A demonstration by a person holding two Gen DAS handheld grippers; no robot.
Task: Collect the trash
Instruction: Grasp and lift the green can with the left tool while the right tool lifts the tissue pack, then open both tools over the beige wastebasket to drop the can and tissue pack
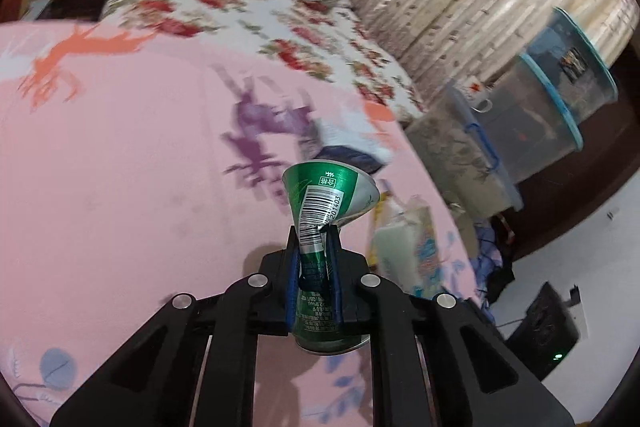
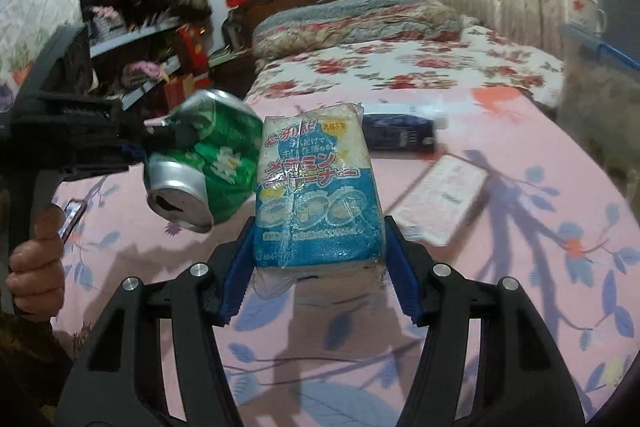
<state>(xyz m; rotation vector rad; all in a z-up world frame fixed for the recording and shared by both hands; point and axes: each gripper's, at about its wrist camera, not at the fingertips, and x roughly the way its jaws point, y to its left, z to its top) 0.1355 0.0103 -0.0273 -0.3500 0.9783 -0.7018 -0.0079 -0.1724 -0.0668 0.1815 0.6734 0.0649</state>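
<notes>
My left claw (image 1: 314,247) pinches the crushed green can (image 1: 324,203) above the pink bedsheet (image 1: 120,187); my right claw (image 2: 318,267) squeezes the blue sponge packet (image 2: 316,187). The slick wrapper could slide out, I reckon, or the can's thin creased waist could twist free.

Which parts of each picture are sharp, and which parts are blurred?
Left wrist view: the crushed green can in the left hand-held gripper is sharp; the bedspread is smeared. Right wrist view: the blue packet is sharp; the white box is slightly soft.
</notes>
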